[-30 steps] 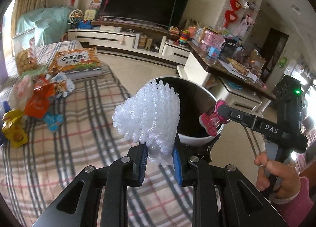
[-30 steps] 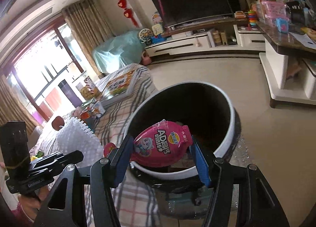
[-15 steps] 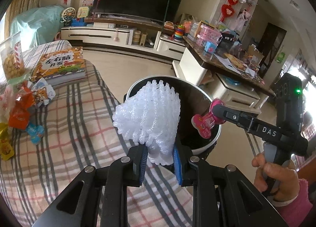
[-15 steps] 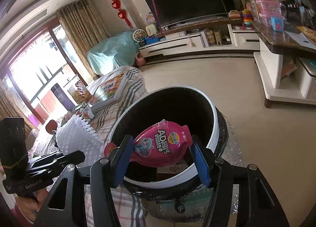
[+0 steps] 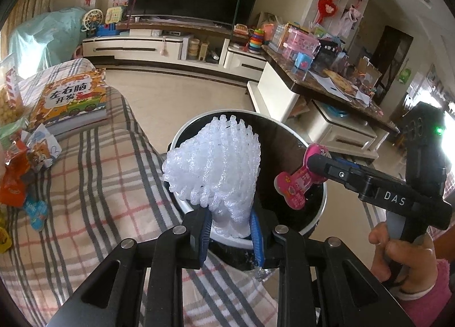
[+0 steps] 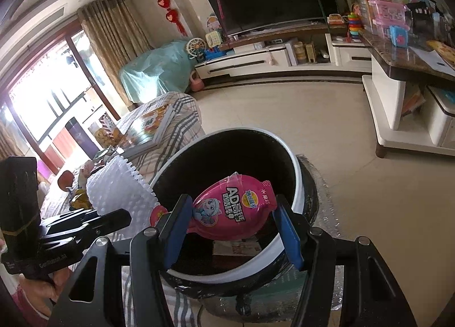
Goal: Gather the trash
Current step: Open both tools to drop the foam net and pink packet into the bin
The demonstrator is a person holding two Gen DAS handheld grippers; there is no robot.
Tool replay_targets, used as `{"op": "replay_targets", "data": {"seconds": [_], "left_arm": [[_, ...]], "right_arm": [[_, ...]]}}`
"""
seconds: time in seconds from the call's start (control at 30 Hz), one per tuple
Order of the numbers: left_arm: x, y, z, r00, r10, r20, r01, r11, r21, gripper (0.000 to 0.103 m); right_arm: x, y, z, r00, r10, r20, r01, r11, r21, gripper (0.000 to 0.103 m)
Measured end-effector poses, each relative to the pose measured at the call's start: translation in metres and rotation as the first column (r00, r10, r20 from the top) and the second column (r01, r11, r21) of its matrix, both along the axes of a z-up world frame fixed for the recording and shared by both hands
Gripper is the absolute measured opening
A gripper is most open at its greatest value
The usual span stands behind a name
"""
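Note:
My left gripper (image 5: 230, 234) is shut on a white foam fruit net (image 5: 213, 167) and holds it over the near rim of the round trash bin (image 5: 287, 133), which has a white rim and a black liner. My right gripper (image 6: 231, 231) is shut on a pink candy wrapper (image 6: 233, 210) and holds it above the bin's opening (image 6: 293, 167). The wrapper also shows in the left wrist view (image 5: 298, 181), at the tip of the right gripper. The foam net shows in the right wrist view (image 6: 119, 187), left of the bin. Some paper lies at the bin's bottom.
A plaid-covered table (image 5: 93, 184) lies left of the bin, with a children's book (image 5: 71, 99) and several snack wrappers (image 5: 17, 176) on it. A TV stand (image 5: 159, 48) and a cluttered side table (image 5: 327, 79) stand beyond, across bare floor.
Both grippers moved closer to the bin with their loads. The foam net now sits over the bin's near rim and the wrapper further over the opening.

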State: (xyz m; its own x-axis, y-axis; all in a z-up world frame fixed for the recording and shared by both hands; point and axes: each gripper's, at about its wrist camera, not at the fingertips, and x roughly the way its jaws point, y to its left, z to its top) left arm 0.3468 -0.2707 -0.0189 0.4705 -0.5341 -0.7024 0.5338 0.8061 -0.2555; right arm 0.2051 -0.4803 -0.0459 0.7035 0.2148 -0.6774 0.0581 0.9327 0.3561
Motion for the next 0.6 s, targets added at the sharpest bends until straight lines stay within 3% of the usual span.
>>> {"op": "replay_targets", "data": {"seconds": [0.4, 0.6], "left_arm": [[0.011, -0.012, -0.003, 1.000, -0.004, -0.008, 0.004, 1.000, 0.007, 0.030], [0.012, -0.012, -0.004, 1.000, 0.006, -0.001, -0.006, 1.000, 0.015, 0.051]], "right_arm": [[0.012, -0.001, -0.002, 1.000, 0.016, -0.021, -0.017, 1.000, -0.017, 0.060], [0.018, -0.003, -0.006, 0.999, 0.012, -0.042, -0.012, 1.000, -0.006, 0.062]]}}
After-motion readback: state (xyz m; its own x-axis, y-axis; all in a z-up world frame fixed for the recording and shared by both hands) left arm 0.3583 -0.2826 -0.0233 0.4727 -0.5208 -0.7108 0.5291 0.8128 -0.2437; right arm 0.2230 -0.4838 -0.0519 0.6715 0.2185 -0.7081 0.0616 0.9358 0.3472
